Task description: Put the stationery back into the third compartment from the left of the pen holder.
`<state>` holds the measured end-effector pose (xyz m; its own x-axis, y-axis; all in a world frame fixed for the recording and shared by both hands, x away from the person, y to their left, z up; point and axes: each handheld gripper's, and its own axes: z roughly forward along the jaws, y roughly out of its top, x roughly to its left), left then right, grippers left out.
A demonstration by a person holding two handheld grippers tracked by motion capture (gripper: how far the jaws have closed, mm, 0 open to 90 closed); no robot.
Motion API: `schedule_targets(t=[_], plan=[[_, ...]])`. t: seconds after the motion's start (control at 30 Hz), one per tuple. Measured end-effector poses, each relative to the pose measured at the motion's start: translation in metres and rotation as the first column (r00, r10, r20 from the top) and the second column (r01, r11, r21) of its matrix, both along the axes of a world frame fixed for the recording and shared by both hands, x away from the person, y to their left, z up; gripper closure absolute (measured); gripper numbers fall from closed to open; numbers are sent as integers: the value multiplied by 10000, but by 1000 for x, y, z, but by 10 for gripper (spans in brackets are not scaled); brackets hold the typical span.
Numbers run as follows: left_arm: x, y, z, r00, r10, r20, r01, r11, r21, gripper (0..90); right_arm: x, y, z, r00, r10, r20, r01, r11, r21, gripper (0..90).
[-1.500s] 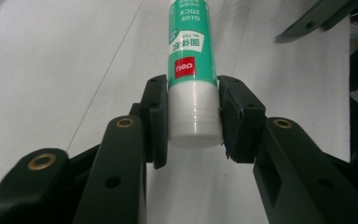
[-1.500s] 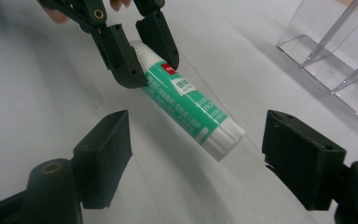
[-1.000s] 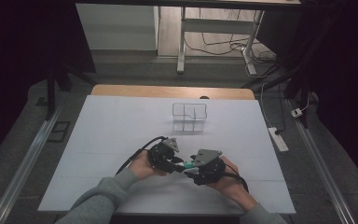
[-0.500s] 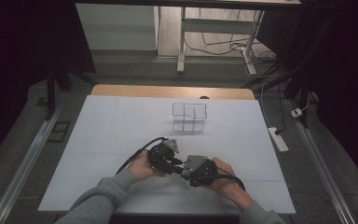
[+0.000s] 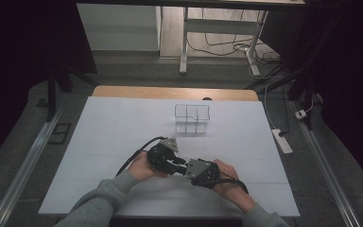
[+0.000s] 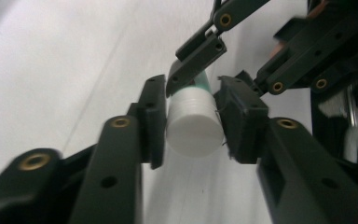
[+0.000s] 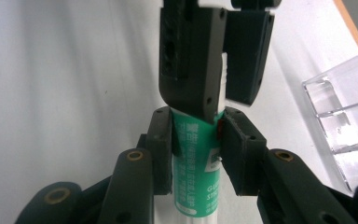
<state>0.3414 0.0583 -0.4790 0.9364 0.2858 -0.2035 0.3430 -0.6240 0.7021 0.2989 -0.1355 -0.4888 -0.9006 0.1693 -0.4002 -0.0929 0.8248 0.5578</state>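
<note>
Grip has just passed between hands: the right tool [image 7: 196, 140] has closed onto the green glue stick [image 7: 196, 163] body while the left tool [image 6: 193, 121], clasping its white cap [image 6: 195, 128], has been easing, ready for uncapping.

Dim high view with dark surroundings, evenly lit white table [image 5: 104, 142]; gripper views blurred up close.

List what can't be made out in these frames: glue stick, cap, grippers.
- Glue stick label: right gripper view, small print blurred, sides hidden by jaws.
- White cap: left gripper view, flanks covered by pads; the join with the green body is hidden by the right gripper.
- High view: stick too small, hidden between left gripper and right.
- Clear organizer: cut by frame edge.
</note>
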Motion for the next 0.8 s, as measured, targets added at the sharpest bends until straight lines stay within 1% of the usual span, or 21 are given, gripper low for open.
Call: schedule_targets(t=[0.03, 0.1, 0.13, 0.17, 0.2, 0.27, 0.3, 0.33, 0.43, 0.5, 0.53, 0.6, 0.7, 0.77, 0.8], plan=[[0, 2, 1, 9999, 148, 79, -146, 9998, -137, 515, 1, -2, 1, 10000, -47, -3, 47, 10000, 77, 651], [-1, 6, 3, 9986, 507, 162, -500, 9979, -414, 412, 4, -6, 2, 9995, -274, -142, 281, 9984, 489, 651], [-1, 9, 4, 9975, 667, 217, -655, 9965, -514, 412, 4, -6, 2, 9995, -274, -142, 281, 9984, 489, 651], [-1, 12, 4, 9962, 830, 280, -812, 9949, -599, 388, 6, -8, 2, 9989, -387, -248, 404, 9965, 732, 651], [-2, 15, 4, 9945, 992, 350, -965, 9928, -708, 388, 6, -8, 2, 9989, -387, -248, 404, 9965, 732, 651], [-3, 21, 5, 9908, 1259, 505, -1214, 9890, -843, 364, 8, -11, 4, 9978, -490, -438, 527, 9947, 880, 650], [-4, 23, 6, 9883, 1388, 629, -1331, 9872, -878, 353, 10, -12, 4, 9974, -515, -512, 566, 9930, 1038, 650], [-5, 26, 6, 9863, 1484, 723, -1414, 9855, -935, 348, 11, -13, 5, 9973, -532, -506, 584, 9925, 1076, 650], [-8, 33, 7, 9828, 1629, 872, -1544, 9833, -968, 346, 13, -16, 7, 9961, -613, -640, 703, 9865, 1477, 650], [-10, 37, 7, 9796, 1749, 987, -1652, 9813, -990, 347, 14, -19, 9, 9940, -689, -850, 825, 9822, 1690, 650], [-11, 38, 7, 9776, 1852, 1005, -1747, 9791, -1042, 347, 15, -19, 9, 9939, -695, -856, 841, 9800, 1805, 650], [-13, 42, 7, 9754, 1898, 1125, -1794, 9791, -961, 346, 15, -21, 10, 9927, -785, -913, 943, 9784, 1840, 650], [-15, 47, 6, 9714, 2075, 1154, -1970, 9756, -966, 341, 17, -23, 10, 9907, -876, -1038, 1081, 9714, 2116, 650], [-16, 49, 5, 9675, 2212, 1223, -2110, 9732, -910, 338, 18, -24, 10, 9902, -933, -1041, 1136, 9710, 2103, 650], [-17, 50, 4, 9653, 2265, 1301, -2168, 9725, -848, 334, 18, -24, 10, 9893, -987, -1078, 1204, 9684, 2183, 650]])
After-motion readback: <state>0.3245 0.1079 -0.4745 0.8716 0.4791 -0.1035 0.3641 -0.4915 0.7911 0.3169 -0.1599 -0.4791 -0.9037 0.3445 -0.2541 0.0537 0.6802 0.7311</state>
